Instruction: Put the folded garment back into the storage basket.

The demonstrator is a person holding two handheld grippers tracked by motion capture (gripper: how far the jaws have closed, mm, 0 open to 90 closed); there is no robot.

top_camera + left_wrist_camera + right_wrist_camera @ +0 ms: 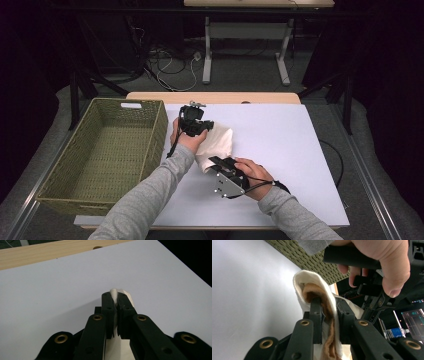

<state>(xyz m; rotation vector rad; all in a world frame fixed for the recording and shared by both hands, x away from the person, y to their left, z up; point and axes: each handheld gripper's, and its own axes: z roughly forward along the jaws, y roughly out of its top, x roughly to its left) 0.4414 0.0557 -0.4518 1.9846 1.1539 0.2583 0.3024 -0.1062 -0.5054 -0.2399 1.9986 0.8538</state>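
A cream cloth point(217, 141) with a tan inner layer point(329, 315) is folded over and lifted between both hands above the white table top point(280, 150). My left gripper point(205, 127) pinches its far edge; in the left gripper view the black jaws are shut on a thin white fold of the cloth point(114, 293). At the cloth's near end, my right gripper point(220, 162) is shut on the bunched cream and tan layers. In the right gripper view its jaws clamp those layers, with the other hand and its gripper point(372, 295) just beyond.
A green woven basket point(70, 155) stands at the left of the table, close to the left forearm. A wooden table edge point(215, 96) runs along the back. Cables and a desk frame point(245, 55) lie on the floor beyond. A water bottle point(395, 332) shows at lower right.
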